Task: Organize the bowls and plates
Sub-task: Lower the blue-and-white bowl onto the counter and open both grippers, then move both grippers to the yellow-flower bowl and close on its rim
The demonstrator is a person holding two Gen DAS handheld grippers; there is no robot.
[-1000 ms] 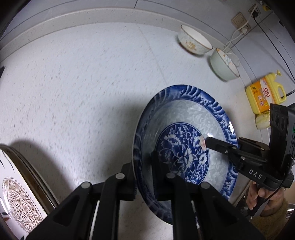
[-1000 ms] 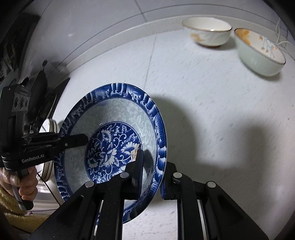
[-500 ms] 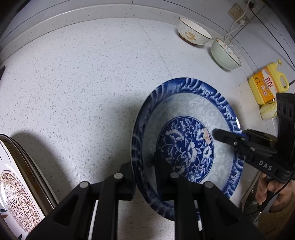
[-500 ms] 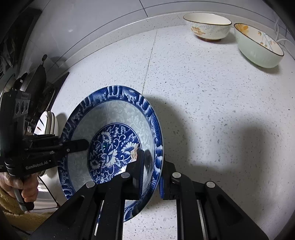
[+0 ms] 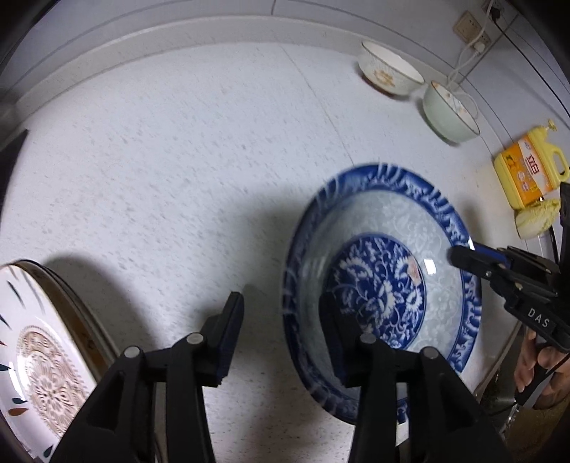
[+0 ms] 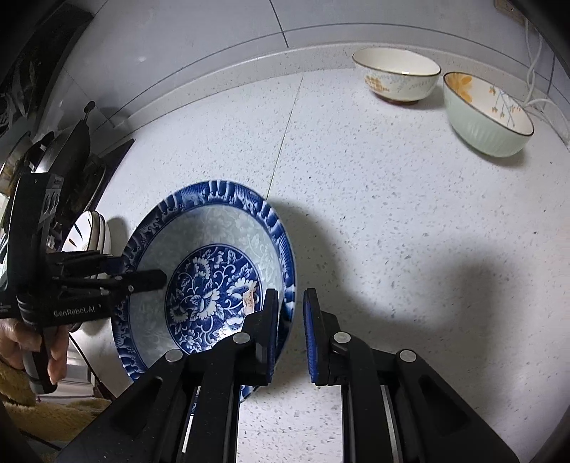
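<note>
A large blue-and-white floral bowl [image 5: 384, 277] [image 6: 210, 270] sits on the speckled white counter. My left gripper [image 5: 281, 331] is open, its fingers astride the bowl's left rim without pinching it. My right gripper [image 6: 290, 320] is open too, its fingers astride the bowl's right rim with a gap. Each gripper shows in the other's view, at the bowl's opposite side. A white bowl [image 6: 397, 74] and a pale green bowl [image 6: 488, 114] stand at the back right.
A stack of patterned plates [image 5: 39, 356] lies at the left edge. A yellow detergent bottle [image 5: 527, 167] and a pale sponge-like lump [image 5: 538, 220] stand at the right. Dark pans and a stove [image 6: 53, 156] are at the left. A wall socket and white cable [image 5: 470, 32] are behind.
Both grippers have opened and let go of the bowl's rim. The bowl has come down flatter, onto the counter.
</note>
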